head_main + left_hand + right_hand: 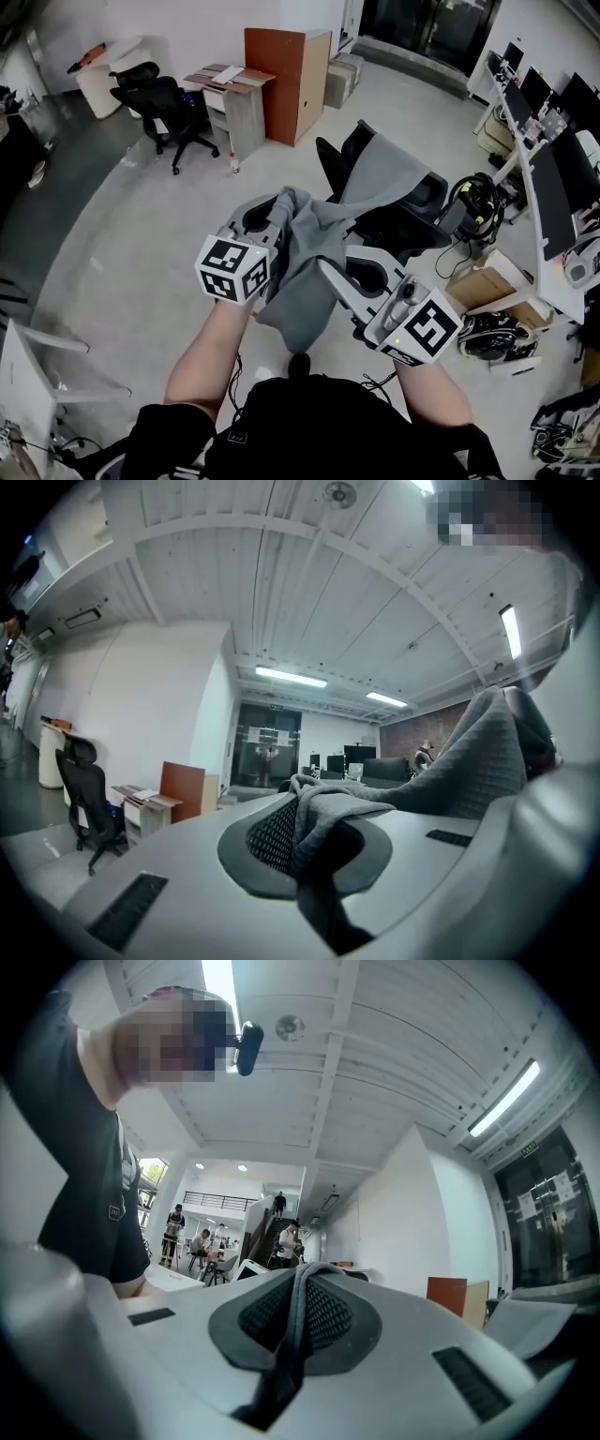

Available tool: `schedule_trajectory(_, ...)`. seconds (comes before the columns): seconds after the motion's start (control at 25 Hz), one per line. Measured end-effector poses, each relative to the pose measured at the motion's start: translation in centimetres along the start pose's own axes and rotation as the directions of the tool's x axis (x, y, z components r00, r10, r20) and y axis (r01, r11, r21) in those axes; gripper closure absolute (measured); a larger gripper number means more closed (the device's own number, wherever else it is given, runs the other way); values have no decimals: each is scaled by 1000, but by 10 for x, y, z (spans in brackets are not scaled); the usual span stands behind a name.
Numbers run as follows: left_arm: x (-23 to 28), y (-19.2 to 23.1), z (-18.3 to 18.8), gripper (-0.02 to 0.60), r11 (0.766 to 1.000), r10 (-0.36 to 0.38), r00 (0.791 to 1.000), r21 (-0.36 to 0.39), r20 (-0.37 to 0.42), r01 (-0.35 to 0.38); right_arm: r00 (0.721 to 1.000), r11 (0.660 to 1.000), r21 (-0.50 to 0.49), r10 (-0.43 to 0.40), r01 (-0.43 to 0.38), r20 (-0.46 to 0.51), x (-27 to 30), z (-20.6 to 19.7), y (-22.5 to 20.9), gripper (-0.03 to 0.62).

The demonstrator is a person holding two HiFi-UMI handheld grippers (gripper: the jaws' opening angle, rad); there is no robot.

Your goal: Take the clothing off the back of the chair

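**Head view.** The left gripper (279, 208) sits left of centre and the right gripper (326, 266) right of centre, each with its marker cube towards the bottom of the frame. The grey garment (314, 248) hangs bunched between the 2. Its upper corner is pinched at the left gripper's tips and a lower fold at the right gripper's tips. The far end of the garment lies draped over the back of the black office chair (417, 217), up and right of centre. Bare floor (141, 216) lies open to the left of the grippers. On the right the room is crowded: a cardboard box (487, 281) is near the chair and a desk with monitors (553, 183) runs along the right edge. A 2nd office chair (159, 103) and a brown cabinet (286, 80) stand well apart at the top.

**Left gripper view.** The left gripper (302, 829) has its jaws closed tight on a thick fold of the garment (337, 803), which runs off to the upper right of the frame.

**Right gripper view.** The right gripper (298, 1314) has its jaws closed on a thin ridge of the garment (300, 1288), which stands upright between the pads. The person's dark-shirted torso (84, 1194) fills the left edge of the frame.
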State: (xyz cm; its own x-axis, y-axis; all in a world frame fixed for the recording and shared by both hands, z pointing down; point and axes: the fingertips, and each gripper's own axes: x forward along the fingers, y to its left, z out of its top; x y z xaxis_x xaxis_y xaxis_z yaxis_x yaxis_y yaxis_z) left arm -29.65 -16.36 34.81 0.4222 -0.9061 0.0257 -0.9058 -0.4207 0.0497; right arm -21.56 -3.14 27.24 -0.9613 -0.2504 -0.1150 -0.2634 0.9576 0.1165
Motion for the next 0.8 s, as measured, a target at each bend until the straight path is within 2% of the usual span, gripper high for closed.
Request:
schedule_trajectory(0.24,-15,-49,-6,575,1000,6,1000,4,-5,-6,999,999,8,41,-41,12,-41,2,37,575)
schedule_trajectory(0.44,-39,-118,-17,575,1000,1,1000,17,-31,0,999,998,41,47,-48,23,-102,7,75,574)
schedule_trajectory(0.64,-65,-204,-36,575,1000,-18,999,16,-45,19,995,995,30,92,-93,49,-182,21,140,575)
schedule_trajectory(0.8,-80,-266,-44,575,998,-56,996,13,-67,57,997,998,37,51,-54,60,-241,35,169,574)
